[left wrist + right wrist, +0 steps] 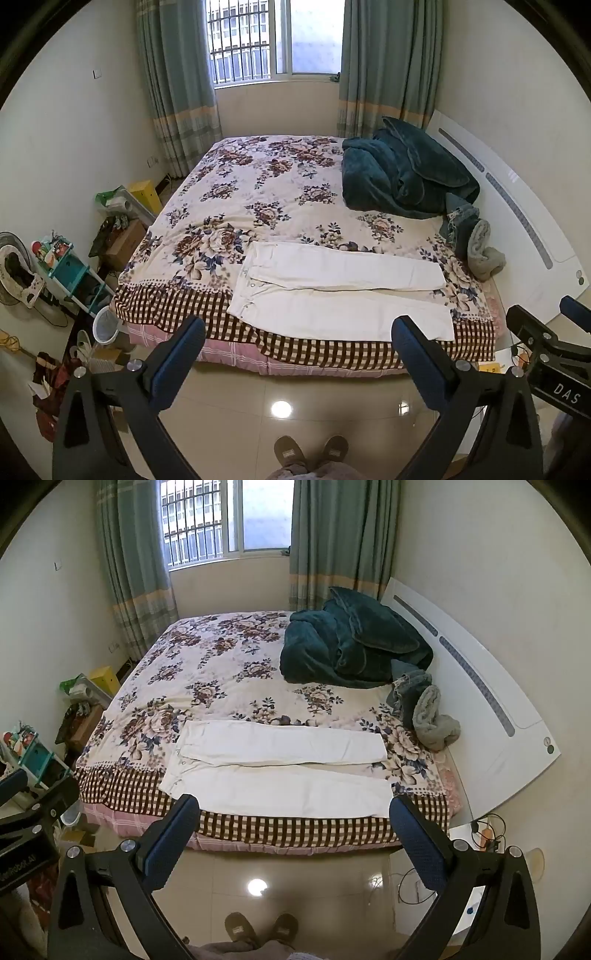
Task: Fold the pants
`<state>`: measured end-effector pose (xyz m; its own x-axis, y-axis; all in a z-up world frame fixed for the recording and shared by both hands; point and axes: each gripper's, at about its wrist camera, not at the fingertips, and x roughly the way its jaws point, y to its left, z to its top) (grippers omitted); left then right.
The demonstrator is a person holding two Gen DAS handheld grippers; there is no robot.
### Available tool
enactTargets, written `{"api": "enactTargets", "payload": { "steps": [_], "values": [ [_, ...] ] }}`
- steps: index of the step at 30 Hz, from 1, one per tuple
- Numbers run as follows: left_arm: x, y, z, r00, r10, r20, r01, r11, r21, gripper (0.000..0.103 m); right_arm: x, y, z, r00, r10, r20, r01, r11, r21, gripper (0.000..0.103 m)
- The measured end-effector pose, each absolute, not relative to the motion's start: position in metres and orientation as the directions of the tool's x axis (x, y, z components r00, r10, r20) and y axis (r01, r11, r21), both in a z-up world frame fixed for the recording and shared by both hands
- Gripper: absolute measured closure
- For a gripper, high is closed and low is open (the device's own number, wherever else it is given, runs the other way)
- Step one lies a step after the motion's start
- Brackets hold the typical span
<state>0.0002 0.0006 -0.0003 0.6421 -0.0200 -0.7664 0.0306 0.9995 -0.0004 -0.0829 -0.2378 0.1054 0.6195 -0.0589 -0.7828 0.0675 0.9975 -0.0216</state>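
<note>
Bedroom, daylight from the barred window (255,40). Far left on the floor, cluttered shelf (70,273) and white basket (105,325) beside the bed (258,177). Left tongs (297,345) held apart, gripping nothing, well short of the near bed edge, above bare tile and slippers (310,452). White pants (332,291) spread flat along the near edge of the floral bedspread, waistband at left, both legs running right, side by side, cuffs at right. Right tongs (293,821) likewise apart and holding nothing, hanging back from the mattress. Farther right, teal blanket (402,173) heaped by the headboard (517,221), grey cloth (484,254) near it. Judged stage: folding not yet begun, garment laid out and untouched. Next move likely calling for a reach forward, one tongs to the waistband, the other to a cuff, to lay one leg over the other.
</note>
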Motion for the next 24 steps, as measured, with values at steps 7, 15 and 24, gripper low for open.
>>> {"api": "enactTargets", "payload": {
  "steps": [7,15,24],
  "values": [
    [0.000,0.001,0.000,0.643,-0.021,-0.765,0.030,1.000,-0.002,0.000,-0.085,-0.236,0.107,0.622,-0.061,-0.781,0.068,0.997,-0.024,0.000],
    [0.000,0.001,0.000,0.646,-0.021,-0.763,0.030,1.000,-0.002,0.000,-0.086,-0.237,0.109,0.622,-0.060,-0.780,0.067,0.997,-0.024,0.000],
    [0.000,0.001,0.000,0.648,-0.019,-0.761,0.028,1.000,0.000,0.000,-0.088,-0.231,0.114,0.623,-0.056,-0.780,0.065,0.998,-0.019,0.000]
  ]
}}
